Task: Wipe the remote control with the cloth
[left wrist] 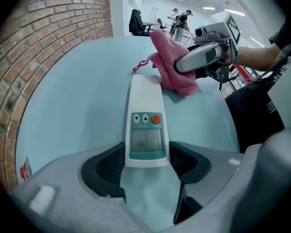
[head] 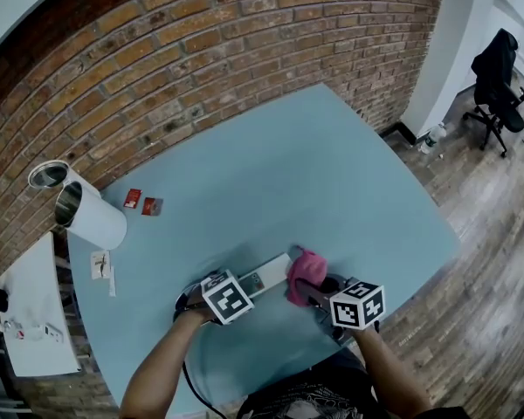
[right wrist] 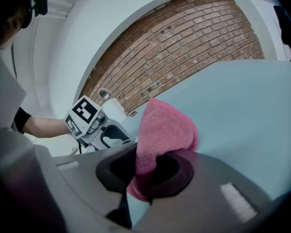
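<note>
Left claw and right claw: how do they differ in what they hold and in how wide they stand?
The left claw grips the white remote control; the right claw grips the pink cloth. The left claw's jaws stand wide on the remote control's end; the right claw's jaws pinch close on bunched cloth. Both are closed on something above the blue table.

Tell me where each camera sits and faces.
Head view: on the head, steeply down at the table; forearms, left hand-held gripper and right hand-held gripper show.
Left gripper view: on that gripper, along the remote control toward the cloth; own jaws show.
Right gripper view: toward the brick wall; own jaws clamp the cloth.
All share the cloth.
</note>
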A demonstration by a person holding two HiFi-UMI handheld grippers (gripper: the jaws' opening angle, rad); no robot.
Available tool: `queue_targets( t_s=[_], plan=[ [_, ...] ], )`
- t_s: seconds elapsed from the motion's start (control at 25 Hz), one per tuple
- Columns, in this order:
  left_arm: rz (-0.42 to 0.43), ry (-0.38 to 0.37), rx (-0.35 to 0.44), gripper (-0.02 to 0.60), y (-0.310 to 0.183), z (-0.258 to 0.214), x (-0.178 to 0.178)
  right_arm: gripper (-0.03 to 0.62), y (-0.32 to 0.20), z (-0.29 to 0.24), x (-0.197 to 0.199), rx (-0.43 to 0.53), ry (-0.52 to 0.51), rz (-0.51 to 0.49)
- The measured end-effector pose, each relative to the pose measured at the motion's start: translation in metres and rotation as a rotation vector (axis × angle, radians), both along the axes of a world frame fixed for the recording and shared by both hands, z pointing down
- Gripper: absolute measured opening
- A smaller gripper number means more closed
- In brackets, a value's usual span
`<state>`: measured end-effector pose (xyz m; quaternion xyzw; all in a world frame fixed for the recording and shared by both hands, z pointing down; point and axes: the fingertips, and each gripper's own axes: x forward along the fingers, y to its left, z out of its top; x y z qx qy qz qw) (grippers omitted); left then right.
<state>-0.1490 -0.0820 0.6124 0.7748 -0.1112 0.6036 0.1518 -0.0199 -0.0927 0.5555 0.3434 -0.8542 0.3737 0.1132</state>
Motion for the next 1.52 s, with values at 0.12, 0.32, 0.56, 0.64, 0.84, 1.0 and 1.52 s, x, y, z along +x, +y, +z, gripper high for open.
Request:
queue_targets(
  t_s=[0.12,0.32,0.56,0.64,0.84,1.0,1.52],
  plan=[
    [-0.004,0.014,0.008,0.282,0.0,0.0,0.001,0.064,0.007,0.001,-0.013,0.003,0.003,-0.032],
    [-0.003,0.02,0.02,0.282,-0.001,-0.001,0.001,0.064,0.017,0.003,-0.035,0.005,0.009,-0.085],
    [-0.007,0.03,0.01,0.282,0.0,0.0,0.001,0.064,0.023,0.003,-0.054,0.003,0.007,-0.124],
    [-0.005,0.035,0.012,0.284,0.0,0.0,0.001,0.064,0.026,0.003,-0.061,0.003,0.007,-0.139],
    [-0.005,0.042,0.013,0.284,0.0,-0.001,0.001,0.064,0.033,0.002,-0.076,0.005,0.011,-0.176],
    [-0.007,0.05,0.018,0.284,0.0,-0.001,0.001,0.064,0.038,0.001,-0.089,0.013,0.015,-0.212],
    [-0.003,0.06,0.02,0.284,0.001,0.0,0.002,0.064,-0.009,-0.044,-0.105,0.145,0.029,-0.263]
  ],
)
